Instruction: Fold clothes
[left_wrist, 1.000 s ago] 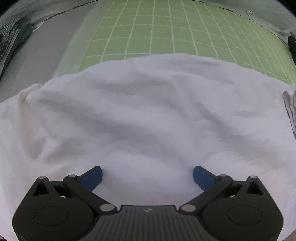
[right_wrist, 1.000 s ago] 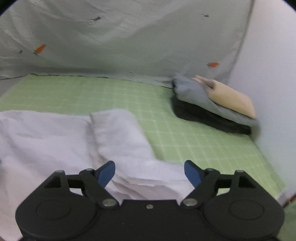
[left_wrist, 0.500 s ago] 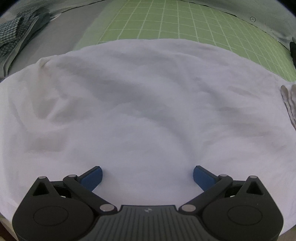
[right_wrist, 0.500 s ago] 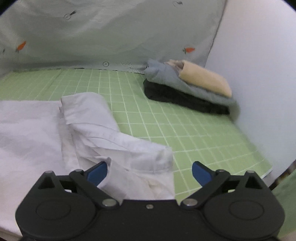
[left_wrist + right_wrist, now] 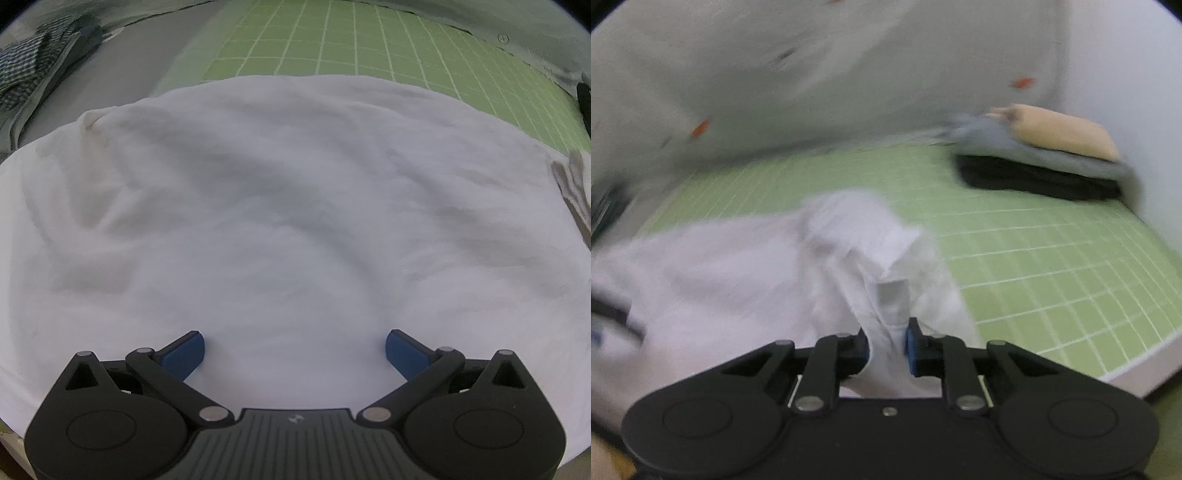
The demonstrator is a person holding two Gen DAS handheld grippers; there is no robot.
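Observation:
A white shirt (image 5: 295, 203) lies spread over the green grid mat (image 5: 369, 48). My left gripper (image 5: 293, 347) hangs open just above the shirt's near part, pointing steeply down, its blue pads wide apart with nothing pinched. In the right wrist view the shirt (image 5: 738, 266) is bunched, and a folded strip of its sleeve (image 5: 892, 299) rises between the blue pads. My right gripper (image 5: 888, 343) is closing, and its jaws pinch that sleeve fabric. This view is motion-blurred.
A stack of folded clothes (image 5: 1045, 158), beige on grey on black, sits at the mat's far right by a white wall (image 5: 1126, 74). A pale sheet with carrot prints (image 5: 812, 74) hangs behind. Checked cloth (image 5: 29, 74) lies at far left. The table edge (image 5: 1145, 369) is near right.
My right gripper went from wide open to closed on the shirt's sleeve and swung left, lifting the fabric. The left gripper drifted forward over the shirt and stayed open.

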